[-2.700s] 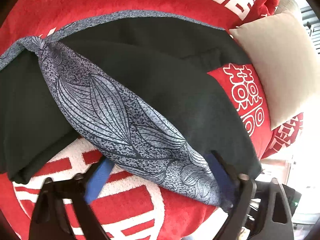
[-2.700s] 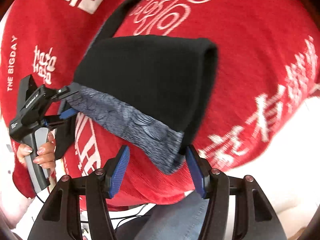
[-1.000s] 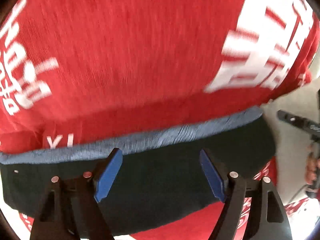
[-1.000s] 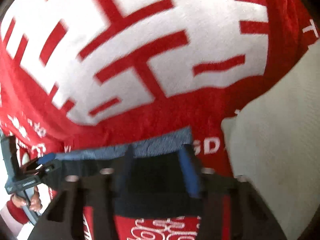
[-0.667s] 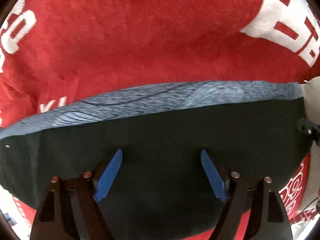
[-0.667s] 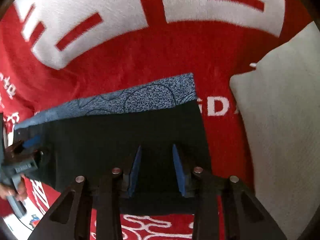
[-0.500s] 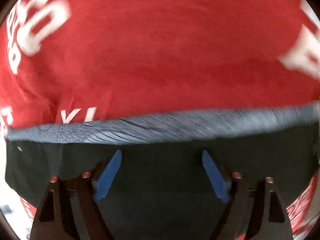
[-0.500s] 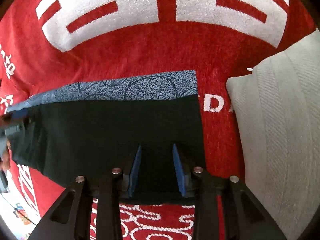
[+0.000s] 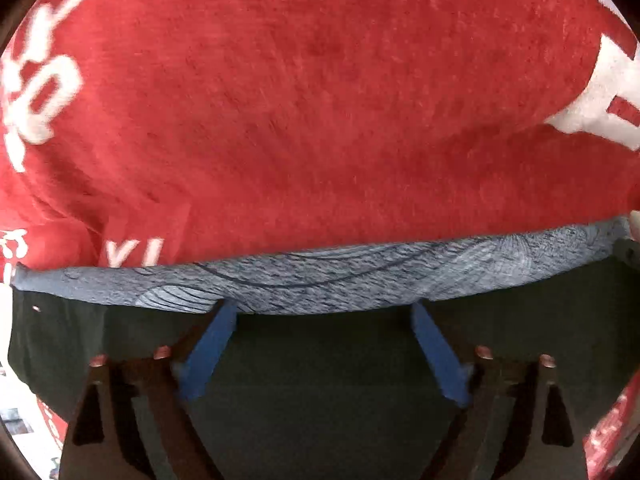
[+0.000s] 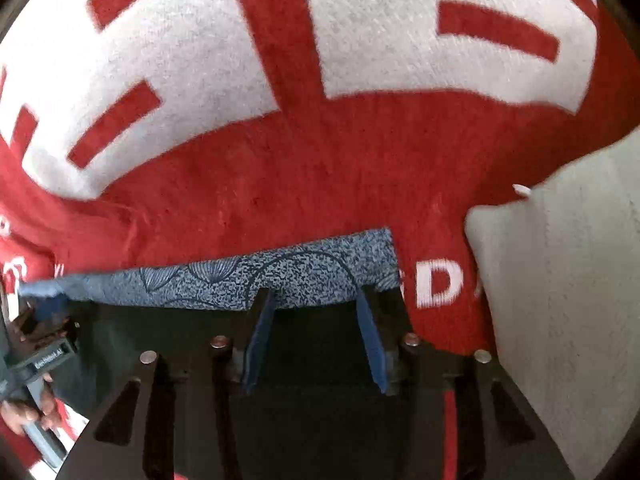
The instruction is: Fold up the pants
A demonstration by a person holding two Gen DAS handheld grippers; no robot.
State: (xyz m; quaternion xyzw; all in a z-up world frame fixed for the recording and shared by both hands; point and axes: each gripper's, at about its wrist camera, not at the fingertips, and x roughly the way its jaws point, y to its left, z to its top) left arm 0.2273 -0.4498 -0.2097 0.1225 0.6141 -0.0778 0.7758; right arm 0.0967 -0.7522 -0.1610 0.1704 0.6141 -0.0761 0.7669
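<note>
Released on both sides. Spread wide at the left gripper (image 9: pixel 322 310), blue fingers (image 9: pixel 212 350) apart with nothing pinched, only dark cloth lying flat beneath. Parted more narrowly at the right gripper (image 10: pixel 314 294), likewise clamping nothing, tips poised over the boundary between black fabric and patterned strip.

Just under both: the pants (image 9: pixel 320 392), laid flat as a dark slab, with the blue-grey patterned band (image 9: pixel 360 280) running along the far edge. Ending squarely at the right end, close to the cream pillow (image 10: pixel 568 300) but not touching it. Resting on the red blanket (image 9: pixel 320 120) with its large white characters, which stretches well beyond on every side. At the far left of the right wrist view, the other tool gripped in a bare hand (image 10: pixel 24 412), low beside the pants' left end.

Changed within the last few seconds: no longer lifted and draped by the patterned edge, but carried over, set down and let go. Moments ago the right side nearly closed over the black cloth; now opened.

Probably one fold completed. Judging by the long, narrow shape, likely one more fold end to end, or a smoothing pass first. Worth regrasping both layers together at a corner, lest the top layer slide off the lower one.
</note>
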